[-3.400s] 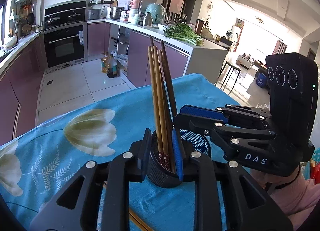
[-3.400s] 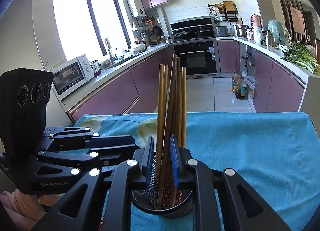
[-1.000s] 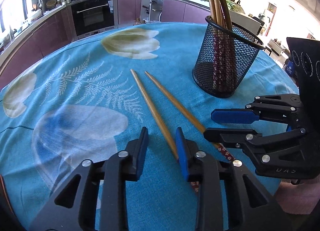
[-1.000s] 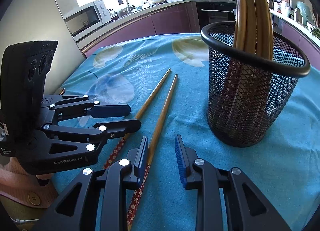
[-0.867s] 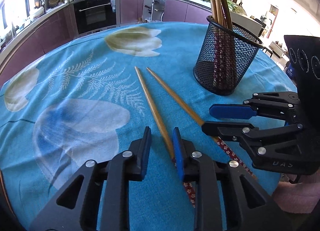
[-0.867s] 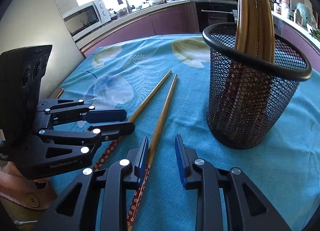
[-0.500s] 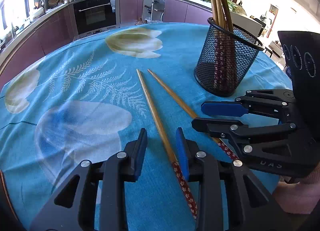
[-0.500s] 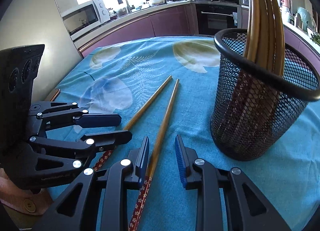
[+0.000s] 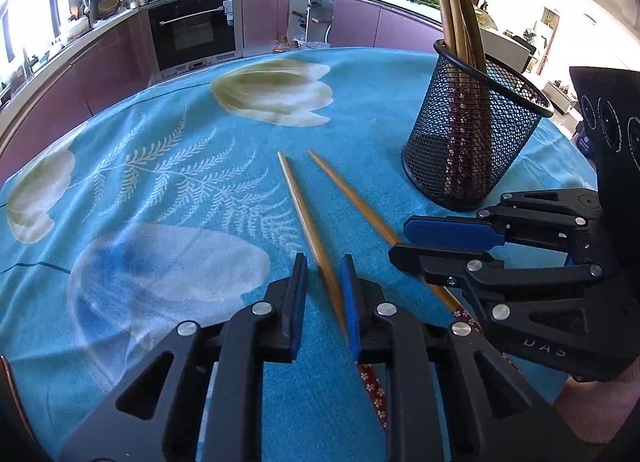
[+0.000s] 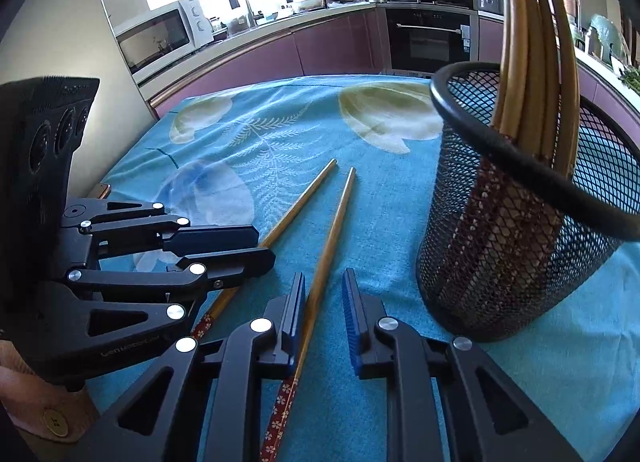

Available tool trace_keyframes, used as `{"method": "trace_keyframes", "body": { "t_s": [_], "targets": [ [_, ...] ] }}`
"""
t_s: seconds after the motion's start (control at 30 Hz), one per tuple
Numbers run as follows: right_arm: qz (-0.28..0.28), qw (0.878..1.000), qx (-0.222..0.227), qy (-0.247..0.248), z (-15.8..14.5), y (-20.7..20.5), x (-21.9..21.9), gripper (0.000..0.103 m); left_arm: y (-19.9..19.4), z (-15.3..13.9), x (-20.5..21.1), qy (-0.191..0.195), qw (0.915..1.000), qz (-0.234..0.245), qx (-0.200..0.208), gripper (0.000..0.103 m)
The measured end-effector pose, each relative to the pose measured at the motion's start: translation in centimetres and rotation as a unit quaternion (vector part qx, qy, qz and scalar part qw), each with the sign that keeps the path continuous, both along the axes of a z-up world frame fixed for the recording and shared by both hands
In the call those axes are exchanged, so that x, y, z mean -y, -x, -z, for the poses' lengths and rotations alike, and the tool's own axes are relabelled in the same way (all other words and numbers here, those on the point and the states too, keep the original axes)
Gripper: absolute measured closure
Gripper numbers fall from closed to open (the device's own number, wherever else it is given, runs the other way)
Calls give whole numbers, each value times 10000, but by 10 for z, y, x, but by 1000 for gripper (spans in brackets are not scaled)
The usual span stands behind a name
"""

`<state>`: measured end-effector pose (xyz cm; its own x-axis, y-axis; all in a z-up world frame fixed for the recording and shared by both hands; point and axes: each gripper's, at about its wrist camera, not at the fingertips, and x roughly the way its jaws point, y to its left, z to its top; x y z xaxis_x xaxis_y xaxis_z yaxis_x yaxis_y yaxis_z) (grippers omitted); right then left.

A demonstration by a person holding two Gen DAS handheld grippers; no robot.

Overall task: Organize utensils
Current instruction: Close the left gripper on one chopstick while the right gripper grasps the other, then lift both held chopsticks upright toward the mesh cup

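Both grippers have just been closing, each around its own loose chopstick, and since the earliest frames they have left the mesh holder (image 9: pixel 474 138) for the tablecloth (image 9: pixel 168 198). That black holder stands upright on the cloth, well apart from the grippers, with a bundle of wooden chopsticks (image 10: pixel 532 58) standing in it, patterned ends down.

Two more chopsticks lie flat on the cloth side by side, tips toward the kitchen. The left gripper (image 9: pixel 323 282) points steeply down with the left chopstick (image 9: pixel 308 218) between its jaws; the blue pad touches the stick, while a gap shows on the other side, so it is not yet clamped. The right gripper (image 10: pixel 323 300) tilts down likewise over the right chopstick (image 10: pixel 334 230), which leans against its left finger, with a clear gap to the blue pad. A pink sleeve (image 9: pixel 600 410) shows beneath the right gripper in the left view.
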<state>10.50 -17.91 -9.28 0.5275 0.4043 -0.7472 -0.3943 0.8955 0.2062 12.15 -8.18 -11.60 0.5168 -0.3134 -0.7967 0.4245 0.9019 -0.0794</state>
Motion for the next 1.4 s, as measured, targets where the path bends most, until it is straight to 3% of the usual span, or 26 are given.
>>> {"method": "trace_keyframes", "body": {
  "t_s": [0.23, 0.5, 1.4],
  "targets": [
    [183, 9994, -75, -286, 2, 0, 7, 97, -2, 0, -1, 94, 9999, -134, -44, 93],
    [255, 9981, -42, -561, -4, 6, 15, 97, 1, 0, -5, 129, 9996, -224, -62, 96],
    [-63, 9998, -55, -172, 3, 8, -2, 94, 4, 0, 8, -11, 10000, 61, -77, 91]
  ]
}}
